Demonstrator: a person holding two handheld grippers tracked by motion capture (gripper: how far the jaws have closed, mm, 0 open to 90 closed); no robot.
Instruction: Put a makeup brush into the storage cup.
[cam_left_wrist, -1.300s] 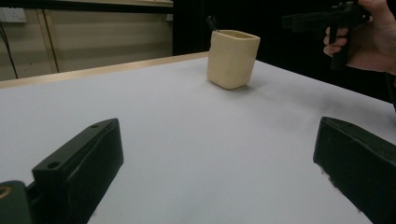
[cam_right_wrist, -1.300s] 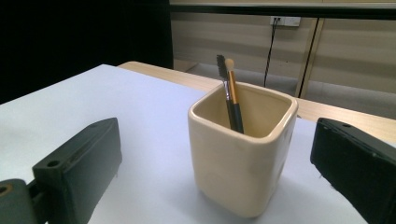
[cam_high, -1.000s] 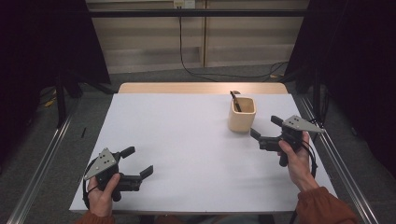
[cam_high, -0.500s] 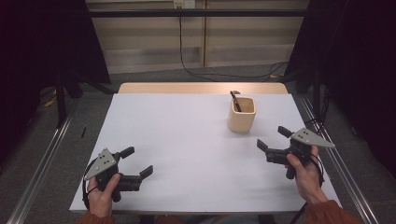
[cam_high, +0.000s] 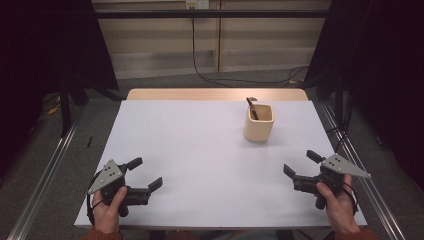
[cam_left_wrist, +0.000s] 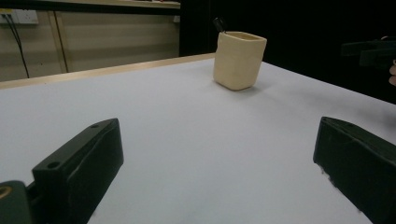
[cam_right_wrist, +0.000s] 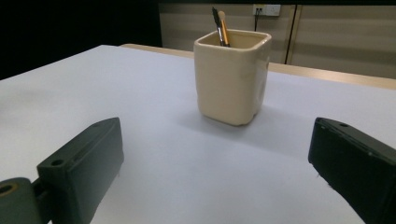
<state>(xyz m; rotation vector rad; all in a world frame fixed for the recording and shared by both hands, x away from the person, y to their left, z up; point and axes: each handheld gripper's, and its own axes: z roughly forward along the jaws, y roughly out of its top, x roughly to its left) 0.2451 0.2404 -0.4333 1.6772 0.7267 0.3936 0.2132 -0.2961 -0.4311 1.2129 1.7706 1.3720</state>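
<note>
A cream cup (cam_high: 259, 123) holds a brush (cam_right_wrist: 223, 29) upright, while both the left gripper (cam_high: 146, 174) and right gripper (cam_high: 301, 164) rest spread, empty.

Beige panelled wall (cam_high: 165, 45) with a socket (cam_high: 196, 4), grey floor (cam_high: 50, 135), dark curtains (cam_high: 45, 45).

Each black gripper, left (cam_high: 148, 174) and right (cam_high: 299, 163), carries a grey three-cornered plate; rust-orange sleeve cuffs
</note>
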